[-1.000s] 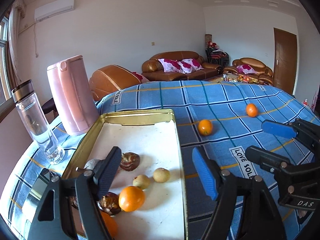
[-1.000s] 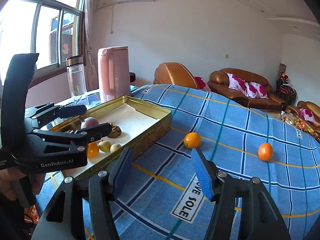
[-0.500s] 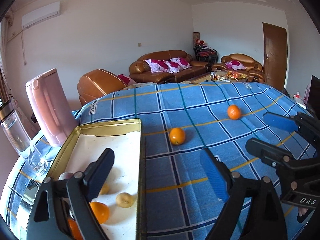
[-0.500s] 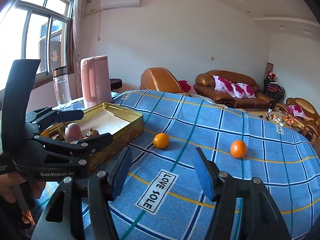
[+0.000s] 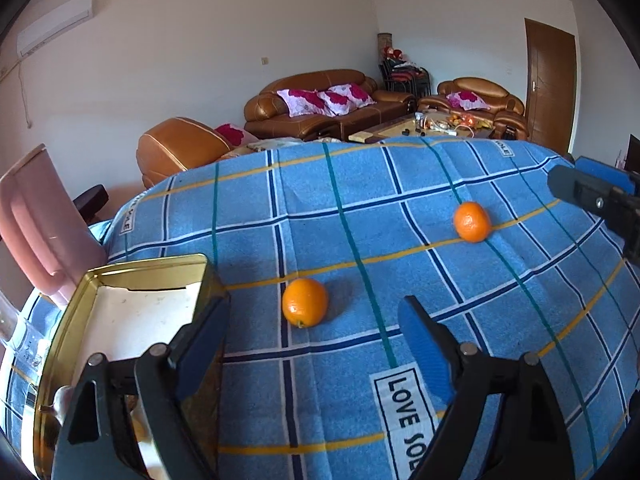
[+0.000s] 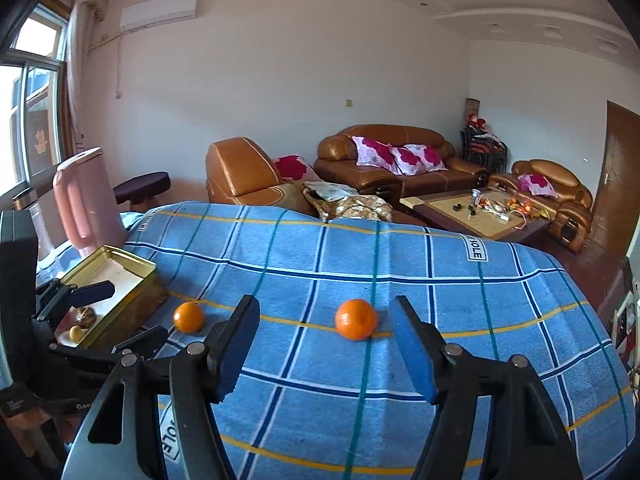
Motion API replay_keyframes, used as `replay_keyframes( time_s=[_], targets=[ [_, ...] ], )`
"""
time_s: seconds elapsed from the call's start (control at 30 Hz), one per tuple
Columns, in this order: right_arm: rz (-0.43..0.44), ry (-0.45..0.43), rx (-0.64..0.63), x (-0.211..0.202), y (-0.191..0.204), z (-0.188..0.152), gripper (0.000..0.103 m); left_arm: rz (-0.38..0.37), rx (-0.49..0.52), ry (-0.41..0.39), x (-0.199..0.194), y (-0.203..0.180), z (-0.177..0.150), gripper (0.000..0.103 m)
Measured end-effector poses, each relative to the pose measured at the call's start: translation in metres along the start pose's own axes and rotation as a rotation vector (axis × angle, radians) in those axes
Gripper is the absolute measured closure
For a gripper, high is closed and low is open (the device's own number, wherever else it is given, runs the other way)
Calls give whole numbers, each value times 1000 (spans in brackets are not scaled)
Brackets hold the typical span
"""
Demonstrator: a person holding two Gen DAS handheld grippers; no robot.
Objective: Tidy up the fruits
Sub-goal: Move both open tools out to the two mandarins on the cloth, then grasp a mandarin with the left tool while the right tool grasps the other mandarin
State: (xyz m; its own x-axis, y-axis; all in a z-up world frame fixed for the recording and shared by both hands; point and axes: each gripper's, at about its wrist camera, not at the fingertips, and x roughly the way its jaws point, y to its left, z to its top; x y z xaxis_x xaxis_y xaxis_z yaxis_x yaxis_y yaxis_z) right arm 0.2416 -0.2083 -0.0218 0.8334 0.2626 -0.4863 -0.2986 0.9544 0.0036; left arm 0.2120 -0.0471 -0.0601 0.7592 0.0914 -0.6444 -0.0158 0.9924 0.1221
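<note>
left wrist view: the left gripper [image 5: 312, 344] hangs over the blue checked cloth [image 5: 360, 208] with nothing between its blue pads; its jaws are closing a little, yet they stand wide and empty; the near orange [image 5: 305, 302] lies on the cloth just ahead of the fingers, between them in line of sight but untouched; the far orange [image 5: 472, 222] rests well apart, further back and to the right; the gold tin [image 5: 92, 280] sits at the left with its corner behind the left finger, a white liner showing inside; a pink jug [image 5: 40, 224] stands behind the tin; the tip of the right gripper [image 5: 596, 196] pokes in at the right edge.

right wrist view: the right gripper [image 6: 324, 344] is opening, its pads apart and holding nothing; the far orange [image 6: 356, 319] lies on the cloth [image 6: 440, 280] between the fingertips in line of sight, untouched; the near orange [image 6: 189, 317] sits left, just beside the tin [image 6: 148, 280]; small fruits [image 6: 82, 320] lie in the tin; the left gripper [image 6: 116, 316] shows at the left edge.
</note>
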Motion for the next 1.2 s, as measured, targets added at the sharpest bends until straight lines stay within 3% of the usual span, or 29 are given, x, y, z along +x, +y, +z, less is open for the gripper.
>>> replay_keyframes(
  time_s=[0.2, 0.73, 0.87, 0.93, 1.0, 1.2],
  targets=[
    [-13, 95, 75, 55, -21, -4, 35, -5, -7, 88, 45, -5, 4, 29],
    [-58, 258, 102, 134, -28, -16, 38, -113, -102, 185, 84, 11, 4, 31],
    [-13, 272, 143, 138, -34, -17, 54, -145, -112, 194, 87, 12, 4, 47],
    [-7, 277, 138, 138, -34, -17, 54, -146, -106, 192, 86, 12, 3, 51],
    [-7, 279, 126, 137, -34, -18, 55, -159, -99, 189, 85, 11, 3, 64],
    [24, 266, 134, 127, -30, -22, 56, -189, -111, 185, 82, 14, 2, 65]
  ],
)
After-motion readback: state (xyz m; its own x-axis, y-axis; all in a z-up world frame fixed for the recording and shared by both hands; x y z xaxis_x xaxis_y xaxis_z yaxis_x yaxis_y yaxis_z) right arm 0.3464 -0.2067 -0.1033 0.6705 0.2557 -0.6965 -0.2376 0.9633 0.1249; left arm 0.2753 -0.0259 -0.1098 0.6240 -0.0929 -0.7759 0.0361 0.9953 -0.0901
